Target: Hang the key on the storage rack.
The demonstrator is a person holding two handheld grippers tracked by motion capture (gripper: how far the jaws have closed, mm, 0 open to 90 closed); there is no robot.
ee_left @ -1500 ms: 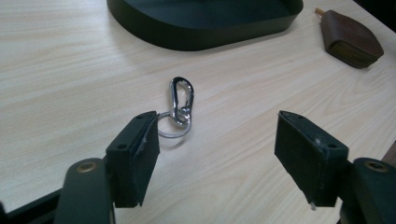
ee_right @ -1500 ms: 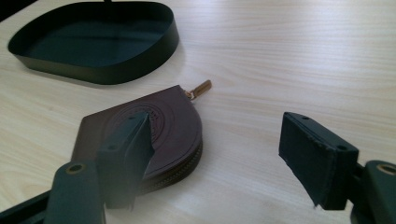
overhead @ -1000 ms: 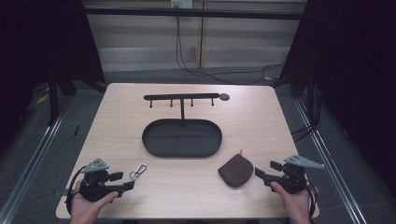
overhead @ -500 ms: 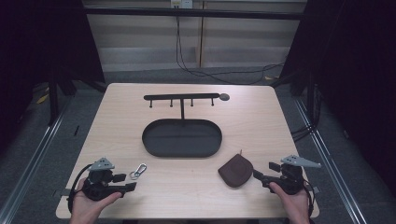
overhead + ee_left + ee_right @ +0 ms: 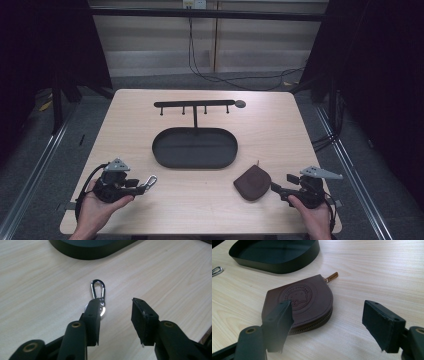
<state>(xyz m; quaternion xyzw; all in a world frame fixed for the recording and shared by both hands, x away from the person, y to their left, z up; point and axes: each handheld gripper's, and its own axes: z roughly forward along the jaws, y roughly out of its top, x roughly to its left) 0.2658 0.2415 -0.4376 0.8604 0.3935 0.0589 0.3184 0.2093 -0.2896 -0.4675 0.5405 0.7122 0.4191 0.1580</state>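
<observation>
left claw (image 5: 113,322) closing, nothing gripped, beside carabiner (image 5: 98,290); right claw (image 5: 328,325) released near pouch (image 5: 299,305).

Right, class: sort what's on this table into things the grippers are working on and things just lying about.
In hand:
- carabiner, at the left gripper, whose jaws have just been closing
- brown pouch, at the open right gripper

Lying about:
- black oval tray
- hook rack

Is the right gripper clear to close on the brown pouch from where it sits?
Probably yes: the right gripper is open, the brown pouch lies flat just ahead on bare table, nothing between.
</observation>
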